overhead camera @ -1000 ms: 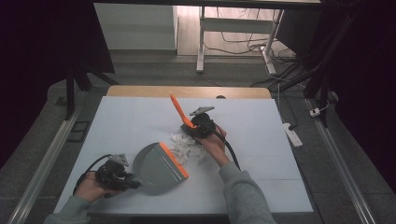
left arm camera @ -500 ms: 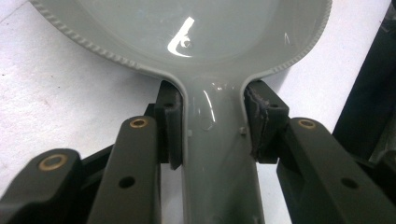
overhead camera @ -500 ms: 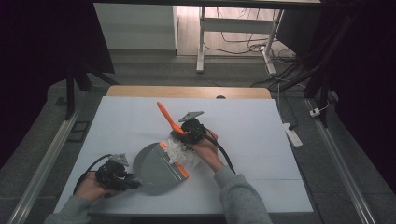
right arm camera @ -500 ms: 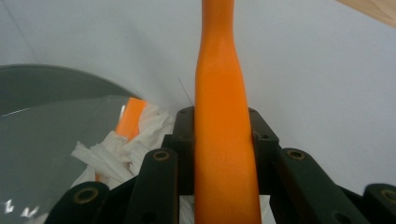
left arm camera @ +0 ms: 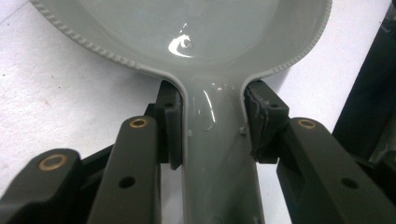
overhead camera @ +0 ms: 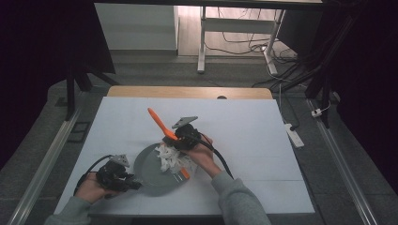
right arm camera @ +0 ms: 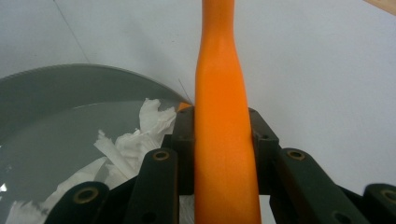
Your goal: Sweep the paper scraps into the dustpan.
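The grey dustpan [overhead camera: 152, 176] lies flat on the white tabletop [overhead camera: 253, 136], in the lower middle of the high view, with its handle pointing toward the lower left of the frame. A heap of white paper scraps [overhead camera: 172, 158] sits at the pan's right side, partly on its surface; the right gripper view shows shreds lying inside the grey pan [right arm camera: 51, 121] near its rim. An orange strip runs along the pan's front lip at its right.

The left gripper [overhead camera: 123, 178] is clamped on the dustpan's handle: in the left gripper view both black pads press against the sides of the narrow grey neck [left arm camera: 215, 154], just below where it widens into the pan (the glossy surface catches a light there).

The right gripper [overhead camera: 183, 138] is closed tight on the orange brush handle [overhead camera: 158, 122], which slants up toward the upper left of the high view. In the right gripper view the handle [right arm camera: 224, 116] runs straight up between the jaws, gripped on both sides. The brush end meets the scraps, though the bristles are hidden under the hand.

A wooden edge borders the tabletop's far side.
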Demonstrator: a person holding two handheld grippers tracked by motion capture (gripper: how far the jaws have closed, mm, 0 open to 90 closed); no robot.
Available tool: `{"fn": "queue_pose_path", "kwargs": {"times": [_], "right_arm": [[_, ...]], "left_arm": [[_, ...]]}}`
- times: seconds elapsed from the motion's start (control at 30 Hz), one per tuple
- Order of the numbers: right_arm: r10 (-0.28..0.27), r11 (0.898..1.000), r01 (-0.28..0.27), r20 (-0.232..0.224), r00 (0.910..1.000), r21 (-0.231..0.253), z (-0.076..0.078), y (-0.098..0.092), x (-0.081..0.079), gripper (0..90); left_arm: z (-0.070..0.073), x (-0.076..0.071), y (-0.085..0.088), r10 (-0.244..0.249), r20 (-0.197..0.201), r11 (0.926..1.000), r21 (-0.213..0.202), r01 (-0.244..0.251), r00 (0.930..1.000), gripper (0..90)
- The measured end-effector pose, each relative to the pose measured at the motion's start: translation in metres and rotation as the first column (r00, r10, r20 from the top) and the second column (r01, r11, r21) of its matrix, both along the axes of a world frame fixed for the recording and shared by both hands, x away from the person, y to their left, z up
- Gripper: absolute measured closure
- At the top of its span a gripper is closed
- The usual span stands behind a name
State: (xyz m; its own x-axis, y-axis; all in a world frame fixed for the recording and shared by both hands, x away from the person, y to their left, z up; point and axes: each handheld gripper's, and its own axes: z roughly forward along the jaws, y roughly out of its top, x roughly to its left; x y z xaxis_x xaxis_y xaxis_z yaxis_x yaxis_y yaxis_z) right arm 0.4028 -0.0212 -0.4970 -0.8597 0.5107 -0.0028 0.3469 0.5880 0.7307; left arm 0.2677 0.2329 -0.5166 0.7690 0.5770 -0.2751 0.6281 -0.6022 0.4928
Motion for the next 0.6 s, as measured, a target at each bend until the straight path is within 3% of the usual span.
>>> {"fn": "queue_pose_path", "kwargs": {"times": [0.47, 0.6], "right_arm": [[0.072, 0.996, -0.071, -0.024, 0.9971, 0.054, 0.002, 0.015, -0.020, 70.3], [0.100, 0.993, -0.099, -0.007, 0.9950, 0.068, 0.007, 0.018, -0.026, 70.3]], "left_arm": [[0.000, 0.000, 0.000, 0.001, 0.000, 1.0000, 0.001, -0.001, 1.0000, 61.2], [0.000, 0.000, 0.000, 0.002, 0.000, 1.0000, 0.000, -0.002, 1.0000, 61.2]]}}
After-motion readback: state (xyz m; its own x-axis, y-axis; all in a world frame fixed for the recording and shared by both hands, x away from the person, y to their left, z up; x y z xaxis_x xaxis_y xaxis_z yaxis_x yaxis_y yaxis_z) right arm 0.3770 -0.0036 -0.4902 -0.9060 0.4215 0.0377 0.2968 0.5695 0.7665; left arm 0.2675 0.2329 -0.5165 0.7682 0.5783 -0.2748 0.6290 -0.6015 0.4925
